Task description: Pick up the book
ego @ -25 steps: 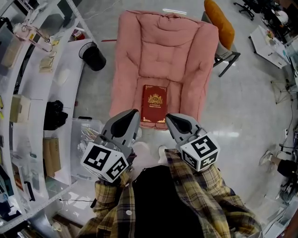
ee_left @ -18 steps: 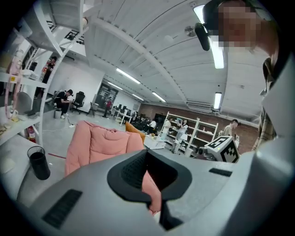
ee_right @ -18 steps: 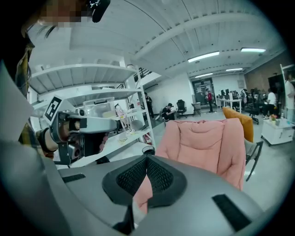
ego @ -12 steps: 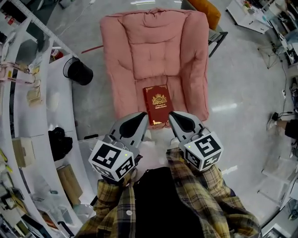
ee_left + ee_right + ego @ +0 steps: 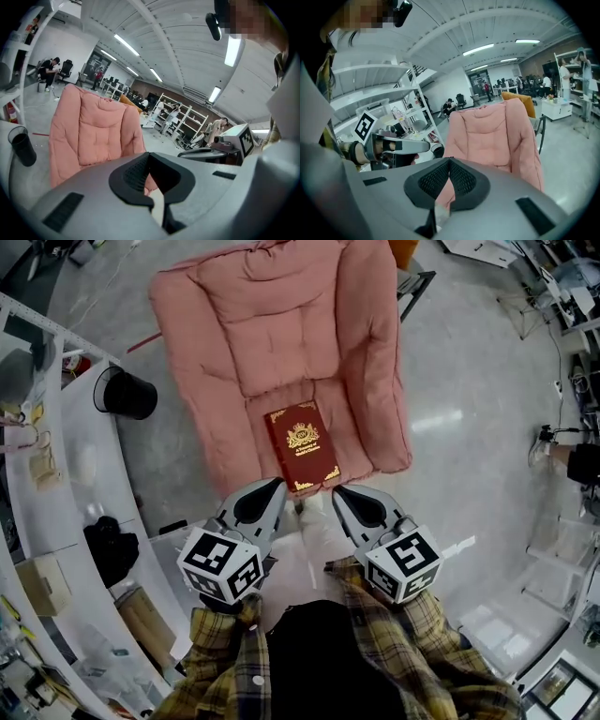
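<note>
Nothing of the pick-up is done yet, as far as I can see. The book point(image 5: 302, 445), dark red with a gold crest, lies flat and cover-up on the front part of the seat of the pink armchair point(image 5: 281, 324), its near edge at the seat's front lip and nothing resting on it. From the head view it sits at twelve o'clock from me. My left gripper point(image 5: 270, 489) is just short of it at about seven o'clock of the book, and my right gripper point(image 5: 345, 495) is at about five o'clock. Neither touches the cover or the cushion. Both pairs of jaws are closed tip to tip with nothing between them, so I have hold of nothing on either side. In both gripper views the chair back fills the space beyond the jaws, roughly from ten to twelve o'clock, and the book itself is hidden below the gripper bodies. I judge the whole grasp is left to do. At least one pair of jaws has to open, reach an edge of the book, most likely the near one at the seat's lip, close on it and lift it clear of the cushion.
</note>
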The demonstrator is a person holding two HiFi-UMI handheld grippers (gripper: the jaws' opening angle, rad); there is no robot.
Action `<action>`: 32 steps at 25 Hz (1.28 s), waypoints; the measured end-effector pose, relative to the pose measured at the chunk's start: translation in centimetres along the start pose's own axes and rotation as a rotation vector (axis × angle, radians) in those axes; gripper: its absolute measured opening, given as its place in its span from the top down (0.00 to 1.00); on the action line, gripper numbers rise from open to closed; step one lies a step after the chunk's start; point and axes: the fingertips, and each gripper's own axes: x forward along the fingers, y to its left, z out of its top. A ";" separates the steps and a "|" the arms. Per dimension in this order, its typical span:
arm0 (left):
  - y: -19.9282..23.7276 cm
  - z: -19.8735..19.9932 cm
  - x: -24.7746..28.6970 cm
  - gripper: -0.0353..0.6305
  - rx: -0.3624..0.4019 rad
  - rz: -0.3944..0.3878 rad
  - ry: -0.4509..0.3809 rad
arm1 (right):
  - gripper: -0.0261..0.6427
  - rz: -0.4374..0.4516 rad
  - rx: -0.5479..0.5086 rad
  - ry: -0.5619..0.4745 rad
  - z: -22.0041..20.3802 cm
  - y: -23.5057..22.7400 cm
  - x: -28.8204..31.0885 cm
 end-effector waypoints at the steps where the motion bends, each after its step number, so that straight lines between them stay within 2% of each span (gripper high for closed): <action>1: 0.5 -0.5 0.6 0.94 -0.019 0.001 0.007 | 0.94 0.005 0.004 0.010 -0.4 -0.3 0.3; 11: 4.4 -5.7 6.4 0.94 -0.077 0.008 0.081 | 0.94 0.055 0.038 0.073 -3.9 -4.2 4.8; 20: 8.1 -12.3 10.7 0.94 -0.152 -0.005 0.182 | 0.94 0.050 0.086 0.099 -7.4 -7.3 8.4; 28: 12.5 -18.1 14.1 0.93 -0.219 0.010 0.222 | 0.94 0.038 0.117 0.098 -10.6 -10.1 11.5; 32: 14.2 -20.9 15.5 0.85 -0.280 0.018 0.240 | 0.94 0.048 0.135 0.120 -12.6 -10.6 12.2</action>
